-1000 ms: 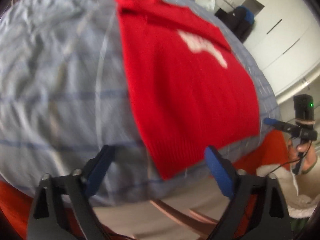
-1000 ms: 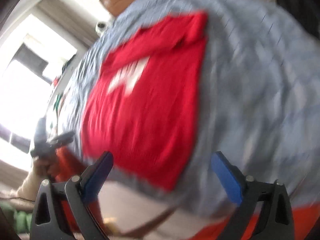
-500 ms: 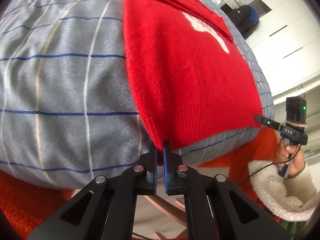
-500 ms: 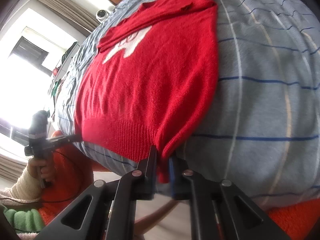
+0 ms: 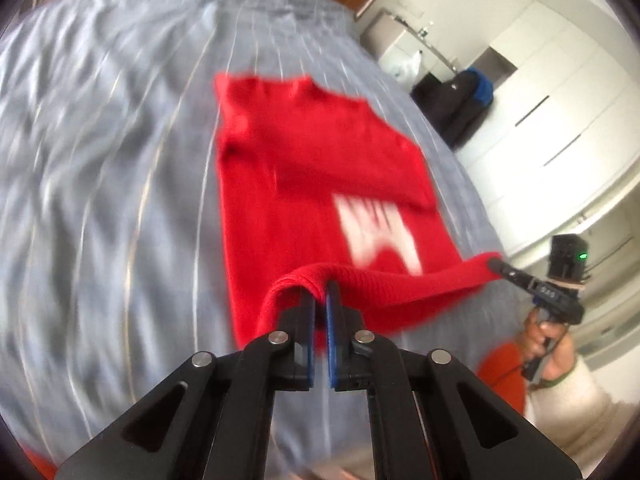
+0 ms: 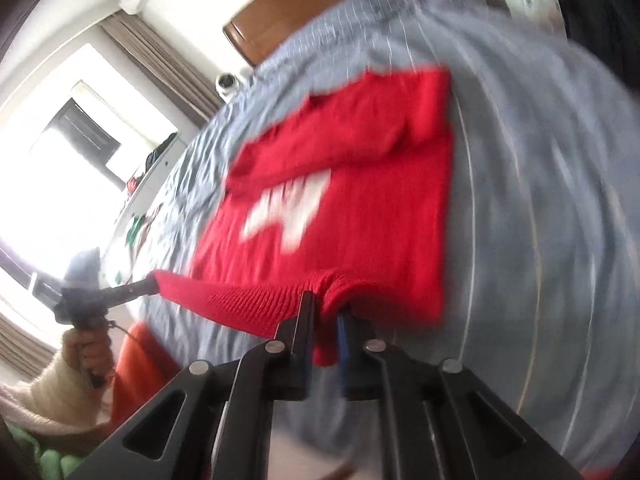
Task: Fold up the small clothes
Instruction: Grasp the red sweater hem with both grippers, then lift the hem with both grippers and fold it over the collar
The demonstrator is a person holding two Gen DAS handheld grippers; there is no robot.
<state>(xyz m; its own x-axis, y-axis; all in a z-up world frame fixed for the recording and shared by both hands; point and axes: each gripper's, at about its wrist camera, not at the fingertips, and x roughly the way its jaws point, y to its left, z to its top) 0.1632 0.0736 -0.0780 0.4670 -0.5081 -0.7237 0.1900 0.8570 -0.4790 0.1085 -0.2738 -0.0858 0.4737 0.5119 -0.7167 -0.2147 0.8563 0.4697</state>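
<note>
A small red knitted sweater (image 5: 292,184) with a white motif lies on a grey striped bedspread (image 5: 112,168). My left gripper (image 5: 321,292) is shut on the left corner of its ribbed hem. The hem stretches as a raised band to my right gripper (image 5: 498,265), seen at the right of the left wrist view. In the right wrist view the same sweater (image 6: 360,208) fills the middle. There my right gripper (image 6: 326,304) is shut on the hem's right corner, and my left gripper (image 6: 150,283) pinches the far end. Both hem corners hang lifted above the bedspread (image 6: 540,200).
A wooden headboard (image 6: 312,8) closes the far end of the bed. White wardrobes (image 5: 560,92) and a dark bag (image 5: 456,104) stand to the right. A bright window with curtains (image 6: 80,152) is on the left. A fleece-sleeved hand (image 6: 86,350) holds the left gripper.
Both grippers went from open to shut on the hem corners, then rose and moved toward the headboard, lifting the hem off the bed edge over the sweater's body.
</note>
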